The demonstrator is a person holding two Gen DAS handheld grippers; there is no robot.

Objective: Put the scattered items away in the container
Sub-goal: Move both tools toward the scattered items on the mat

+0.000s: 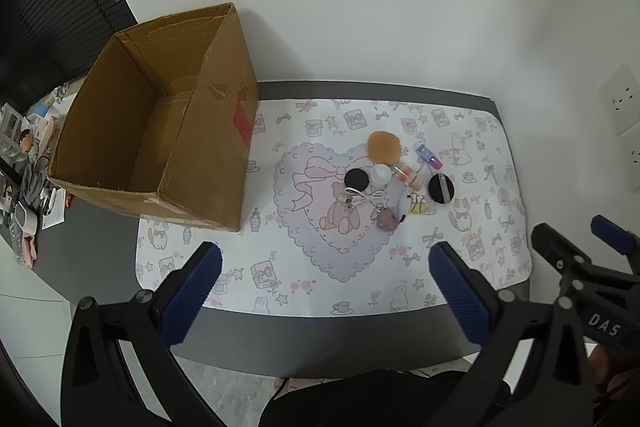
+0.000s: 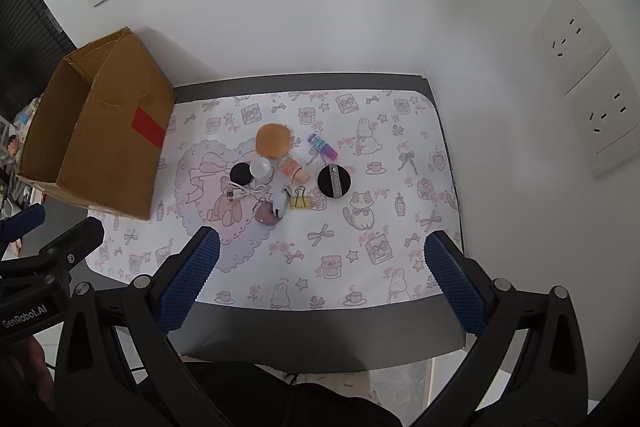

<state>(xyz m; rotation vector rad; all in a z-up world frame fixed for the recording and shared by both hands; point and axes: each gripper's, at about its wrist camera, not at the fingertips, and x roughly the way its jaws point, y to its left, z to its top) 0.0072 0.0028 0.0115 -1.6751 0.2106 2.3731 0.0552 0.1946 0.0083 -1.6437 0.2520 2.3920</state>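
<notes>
Left gripper (image 1: 326, 291): jaws spread wide with nothing between the blue pads, hanging above the near edge of the table, pointed steeply down
Right gripper (image 2: 322, 285): jaws likewise wide apart and empty, above the near edge, just beside the left one
Cardboard box (image 2: 108, 131): open-topped, upright at the left end of the table, a red patch on its side, nothing visible inside
Patterned mat (image 2: 380, 227): white with a heart and bear print, covering most of the grey table (image 2: 320, 347)
Scattered items: clustered together near the mat's centre, right of the box and well apart from both grippers
Orange puff (image 2: 273, 140): at the far side of the cluster
Black round pad (image 2: 334, 181): at the right, with a grey strap across it
Second black disc (image 2: 241, 174): at the left, touching a white cap (image 2: 261, 167)
Purple tube (image 2: 322, 147): lying beside the orange puff
Peach bottle (image 2: 294, 169): lying on its side
White cable (image 2: 246, 191): coiled loosely
Yellow binder clip (image 2: 300, 202): near edge of the cluster
Mauve pouch (image 2: 266, 215): nearest the grippers
</notes>
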